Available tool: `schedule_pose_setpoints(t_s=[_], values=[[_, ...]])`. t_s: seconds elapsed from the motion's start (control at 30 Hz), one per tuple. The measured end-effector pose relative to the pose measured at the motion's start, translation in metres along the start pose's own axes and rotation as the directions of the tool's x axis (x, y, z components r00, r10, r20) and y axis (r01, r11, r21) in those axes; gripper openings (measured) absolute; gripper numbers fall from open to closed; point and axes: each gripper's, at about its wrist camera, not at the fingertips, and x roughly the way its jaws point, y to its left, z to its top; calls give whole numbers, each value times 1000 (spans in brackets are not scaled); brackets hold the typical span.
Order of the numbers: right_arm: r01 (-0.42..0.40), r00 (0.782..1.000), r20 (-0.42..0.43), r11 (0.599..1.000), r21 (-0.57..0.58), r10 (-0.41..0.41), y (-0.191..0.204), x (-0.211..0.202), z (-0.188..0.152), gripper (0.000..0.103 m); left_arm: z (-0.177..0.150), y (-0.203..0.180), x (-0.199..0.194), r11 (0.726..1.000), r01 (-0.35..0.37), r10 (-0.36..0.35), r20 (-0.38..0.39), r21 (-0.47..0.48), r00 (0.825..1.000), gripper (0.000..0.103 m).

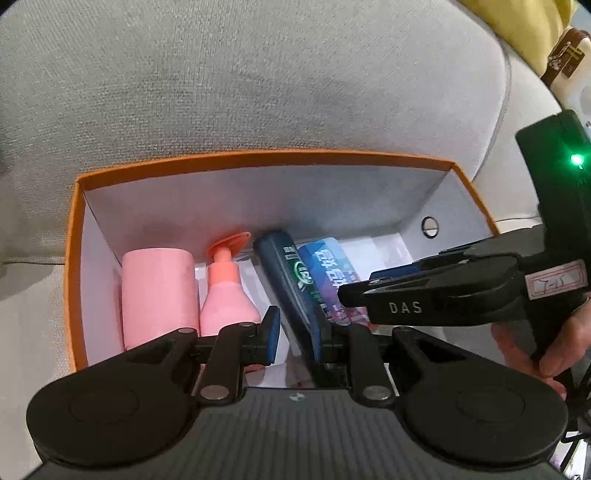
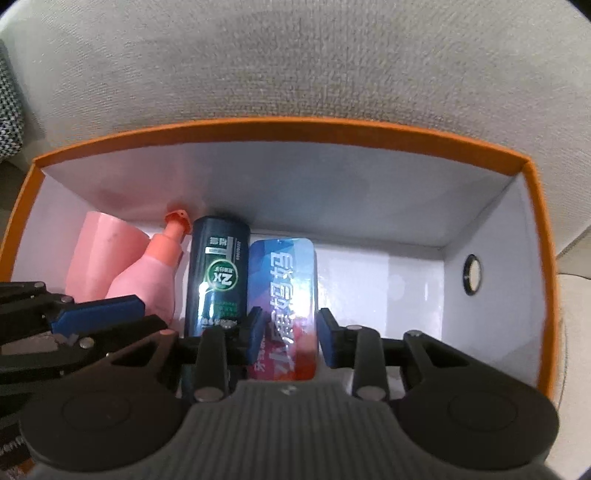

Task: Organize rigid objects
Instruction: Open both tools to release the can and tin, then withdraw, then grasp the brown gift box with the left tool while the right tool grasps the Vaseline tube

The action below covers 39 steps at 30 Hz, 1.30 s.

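An orange box with a white inside sits on a grey sofa. In it lie a pink cylinder, a pink pump bottle, a dark blue bottle and a blue-red flat pack. My left gripper is open, its right pad against the dark blue bottle's base. My right gripper is open with its pads either side of the flat pack. It also shows in the left wrist view.
The grey sofa backrest rises right behind the box. A round metal eyelet is in the box's right wall. The right part of the box floor is bare. A yellow cushion and a bag lie at far right.
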Motion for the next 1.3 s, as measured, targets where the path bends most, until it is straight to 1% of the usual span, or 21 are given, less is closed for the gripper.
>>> schedule_pose_setpoints(t_s=[0.1, 0.23, 0.33, 0.43, 0.53, 0.6, 0.67, 0.73, 0.8, 0.9, 0.97, 1.03, 1.07, 1.1, 1.17, 1.2, 1.23, 1.27, 1.3], values=[[-8, 999, 31, 1000, -3, 8, 2, -24, -7, 34, -5, -2, -20, 1000, 14, -14, 30, 1, 999, 21], [-35, 995, 95, 999, 0, 35, -1, -62, -24, 34, -18, -11, -57, 1000, 20, -21, 99, 17, 995, 21], [-68, 985, 157, 998, 9, 66, 0, -94, -49, 34, -36, -18, -91, 999, 33, -35, 165, 18, 986, 21], [-100, 970, 226, 995, 23, 92, 1, -126, -78, 34, -57, -22, -123, 999, 50, -48, 215, -5, 975, 21], [-120, 954, 281, 992, 48, 102, -7, -149, -111, 34, -82, -24, -143, 998, 57, -46, 252, -37, 967, 21], [-117, 944, 318, 991, 68, 90, -10, -162, -137, 34, -98, -25, -151, 997, 56, -40, 262, -53, 964, 21], [-108, 939, 336, 989, 98, 69, -14, -169, -160, 35, -115, -28, -152, 996, 55, -37, 254, -64, 966, 21], [-117, 940, 336, 982, 149, 61, -21, -167, -186, 35, -132, -30, -147, 995, 61, -40, 240, -83, 970, 21], [-116, 944, 326, 975, 190, 49, -26, -157, -208, 35, -146, -31, -136, 992, 69, -44, 215, -110, 976, 22], [-109, 953, 300, 967, 230, 36, -27, -146, -238, 35, -167, -36, -118, 990, 50, -24, 185, -135, 983, 29], [-110, 953, 302, 963, 247, 32, -23, -135, -254, 35, -176, -42, -108, 990, 28, -5, 169, -138, 986, 50], [-95, 947, 323, 964, 248, 10, -17, -127, -266, 36, -184, -49, -97, 992, 14, 6, 161, -126, 987, 60], [-80, 943, 332, 966, 246, -7, -14, -123, -270, 38, -189, -53, -93, 993, 4, 14, 162, -114, 987, 64], [-61, 941, 338, 968, 243, -26, -11, -119, -273, 39, -192, -57, -88, 995, -12, 27, 159, -96, 987, 65], [-24, 936, 347, 973, 228, -58, -6, -109, -279, 39, -197, -65, -79, 997, -45, 53, 164, -56, 985, 72], [1, 932, 353, 977, 213, -78, -3, -105, -282, 39, -199, -67, -76, 997, -59, 66, 169, -44, 983, 74], [22, 930, 355, 979, 201, -94, -1, -101, -284, 39, -200, -69, -73, 997, -71, 77, 177, -41, 981, 79], [30, 930, 353, 980, 198, -100, -1, -98, -286, 39, -200, -70, -70, 996, -79, 85, 182, -39, 980, 82], [18, 931, 353, 980, 200, -89, -2, -97, -287, 39, -201, -71, -67, 995, -90, 95, 186, -34, 978, 83]])
